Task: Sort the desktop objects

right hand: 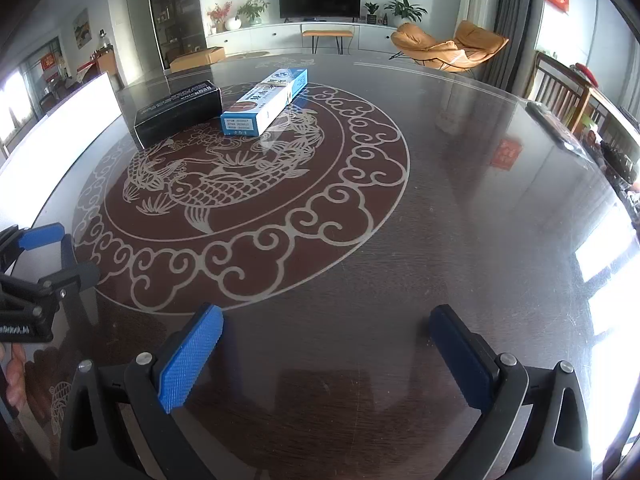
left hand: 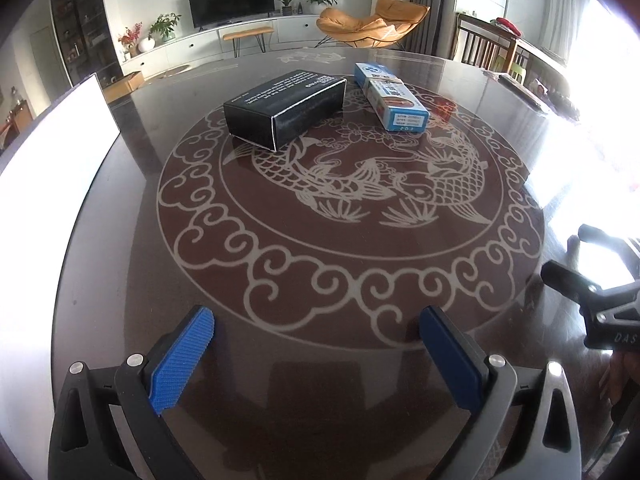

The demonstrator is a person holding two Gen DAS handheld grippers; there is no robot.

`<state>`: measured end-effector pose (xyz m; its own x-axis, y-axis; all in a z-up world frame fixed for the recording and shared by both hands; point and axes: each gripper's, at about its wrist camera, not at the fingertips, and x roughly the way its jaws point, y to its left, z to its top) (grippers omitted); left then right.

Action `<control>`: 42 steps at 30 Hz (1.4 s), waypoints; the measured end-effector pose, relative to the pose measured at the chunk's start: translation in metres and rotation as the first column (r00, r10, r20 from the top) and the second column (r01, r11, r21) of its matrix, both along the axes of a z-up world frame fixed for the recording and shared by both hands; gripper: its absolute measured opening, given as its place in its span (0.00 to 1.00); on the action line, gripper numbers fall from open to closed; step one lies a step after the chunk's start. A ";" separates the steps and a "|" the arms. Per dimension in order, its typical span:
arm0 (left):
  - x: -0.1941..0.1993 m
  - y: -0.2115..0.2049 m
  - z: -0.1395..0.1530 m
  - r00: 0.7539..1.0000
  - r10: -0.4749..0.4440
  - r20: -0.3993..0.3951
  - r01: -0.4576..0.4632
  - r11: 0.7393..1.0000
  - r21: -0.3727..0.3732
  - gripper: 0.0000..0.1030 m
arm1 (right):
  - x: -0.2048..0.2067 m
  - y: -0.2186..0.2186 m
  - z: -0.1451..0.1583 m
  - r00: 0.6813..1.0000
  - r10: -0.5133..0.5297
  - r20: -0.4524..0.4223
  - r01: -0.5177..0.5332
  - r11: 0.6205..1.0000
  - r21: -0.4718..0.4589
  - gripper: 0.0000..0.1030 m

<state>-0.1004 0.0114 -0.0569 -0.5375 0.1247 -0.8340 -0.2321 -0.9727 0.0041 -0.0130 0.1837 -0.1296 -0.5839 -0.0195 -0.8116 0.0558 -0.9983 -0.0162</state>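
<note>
A black box [left hand: 285, 107] [right hand: 178, 114] lies on the far part of the round dark table [left hand: 320, 280]. Beside it, to its right, lies a long blue-and-white box [left hand: 390, 97] [right hand: 266, 101]. My left gripper [left hand: 316, 320] hovers over the near table edge, open, with nothing between its blue pads. My right gripper [right hand: 326, 320] is likewise open and empty, well short of both boxes. In the left wrist view the right gripper [left hand: 560, 256] shows at the right edge. In the right wrist view the left gripper [right hand: 56, 248] shows at the left edge.
A white board [left hand: 52, 152] [right hand: 64, 120] lies on the table's left side. The table [right hand: 440, 200] carries a fish-and-cloud pattern under glass. Dark items [right hand: 560, 128] lie near its right rim, with wooden chairs [left hand: 492, 48] behind. A hand [right hand: 14, 380] holds the left tool.
</note>
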 end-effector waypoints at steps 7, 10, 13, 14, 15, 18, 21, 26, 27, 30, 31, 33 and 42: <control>-0.027 -0.007 0.000 1.000 0.008 0.004 -0.008 1.000 0.003 1.00 | 0.000 0.000 0.000 1.000 0.000 0.000 0.000 1.000 0.000 1.00; -0.033 -0.008 0.000 1.000 0.002 0.004 -0.002 1.000 0.003 1.00 | 0.000 0.000 0.000 1.000 0.000 0.000 0.000 1.000 0.000 1.00; -0.041 -0.008 -0.001 1.000 -0.009 0.004 0.009 1.000 0.002 1.00 | 0.000 0.000 0.000 1.000 0.000 0.000 0.000 1.000 0.000 1.00; -0.043 -0.008 -0.001 1.000 -0.011 0.005 0.011 1.000 0.002 1.00 | 0.000 0.000 0.000 1.000 0.000 0.000 0.000 1.000 0.000 1.00; -0.046 -0.009 -0.001 1.000 -0.013 0.005 0.013 1.000 0.002 1.00 | 0.000 0.000 0.000 1.000 0.000 0.000 0.000 1.000 0.000 1.00; -0.059 -0.011 -0.001 1.000 -0.013 0.006 0.013 1.000 0.003 1.00 | 0.000 0.000 0.000 1.000 0.000 0.000 0.000 1.000 0.000 1.00; -0.071 -0.010 -0.001 1.000 -0.024 0.005 0.024 1.000 0.002 1.00 | 0.000 0.000 -0.001 1.000 -0.002 0.000 0.002 1.000 0.000 1.00; -0.105 -0.010 0.000 0.996 -0.093 0.006 0.093 0.996 0.001 1.00 | 0.000 0.000 0.000 1.000 -0.002 0.000 0.002 1.000 0.000 1.00; -0.111 -0.011 0.000 0.994 -0.108 0.007 0.108 0.994 0.001 1.00 | 0.000 0.000 0.000 1.000 -0.002 0.000 0.002 1.000 0.000 1.00; -0.132 -0.012 0.000 0.990 -0.142 0.016 0.142 0.990 -0.002 1.00 | -0.001 0.000 0.000 1.000 -0.002 0.000 0.002 1.000 0.000 1.00; -0.139 -0.011 0.001 0.987 -0.155 0.031 0.156 0.988 -0.005 1.00 | -0.001 0.000 0.000 1.000 -0.002 0.000 0.002 1.000 0.000 1.00; -0.153 -0.006 0.003 0.979 -0.185 0.083 0.187 0.982 -0.017 1.00 | -0.001 0.000 0.000 1.000 -0.002 0.000 0.002 1.000 0.000 1.00; -0.186 0.025 0.007 0.963 -0.245 0.113 0.256 0.962 -0.093 1.00 | -0.001 0.000 0.000 1.000 -0.002 0.000 0.002 1.000 0.000 1.00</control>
